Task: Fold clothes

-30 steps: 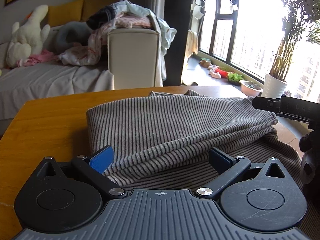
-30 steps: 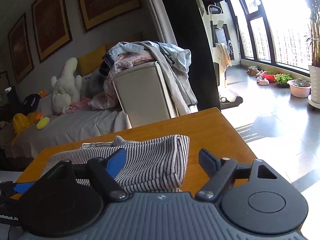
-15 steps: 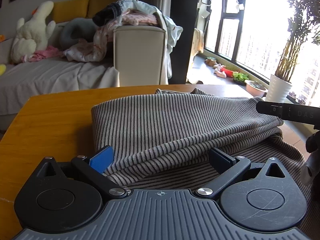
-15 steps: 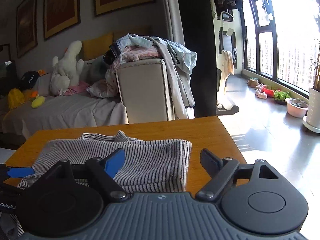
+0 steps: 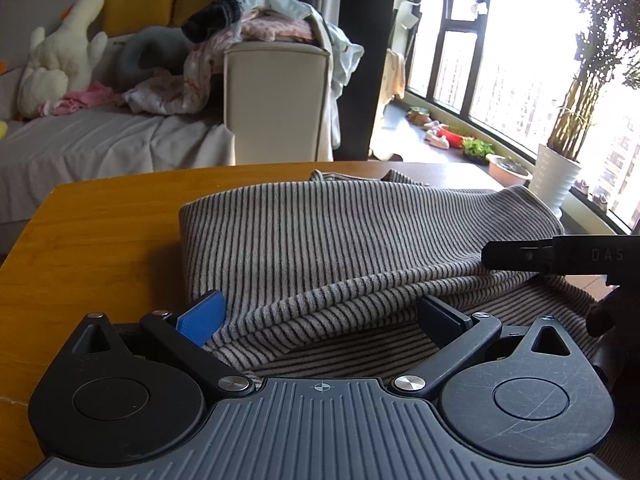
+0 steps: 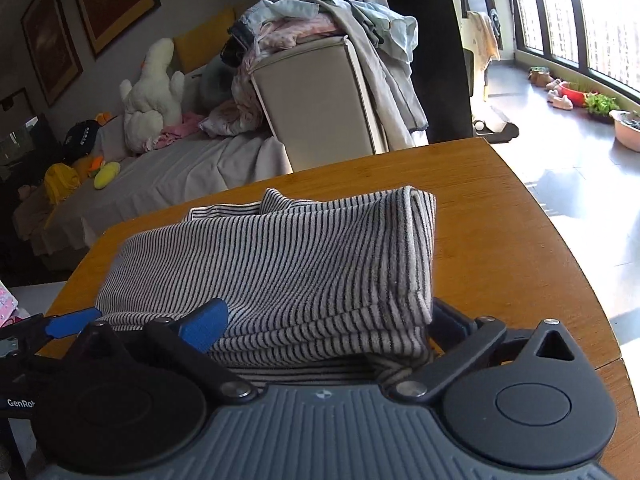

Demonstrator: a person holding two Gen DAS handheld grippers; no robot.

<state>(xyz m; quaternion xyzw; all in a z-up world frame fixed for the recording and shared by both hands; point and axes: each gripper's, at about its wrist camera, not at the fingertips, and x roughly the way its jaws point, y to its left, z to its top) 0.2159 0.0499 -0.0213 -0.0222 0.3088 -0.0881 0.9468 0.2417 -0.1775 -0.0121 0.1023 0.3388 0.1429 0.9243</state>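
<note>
A grey striped garment [image 5: 360, 248] lies folded in layers on the wooden table [image 5: 100, 240]. My left gripper [image 5: 320, 316] is open, its fingers either side of the garment's near edge. My right gripper [image 6: 320, 320] is open too, with the garment's [image 6: 280, 272] thick folded end between its fingers, the cloth reaching the right finger. The right gripper's finger shows at the right of the left wrist view [image 5: 520, 258]; the left gripper's blue tip shows at the left of the right wrist view [image 6: 68, 322].
Beyond the table stand a covered sofa [image 5: 100, 144] with a white plush toy [image 5: 64, 68] and a beige bin [image 6: 316, 108] piled with clothes. A potted plant [image 5: 560, 176] stands by the windows. The table's right edge [image 6: 560, 240] is close to the garment.
Both grippers have moved forward onto the garment. The right gripper now has the folded end between its fingers, where before the cloth lay further ahead.
</note>
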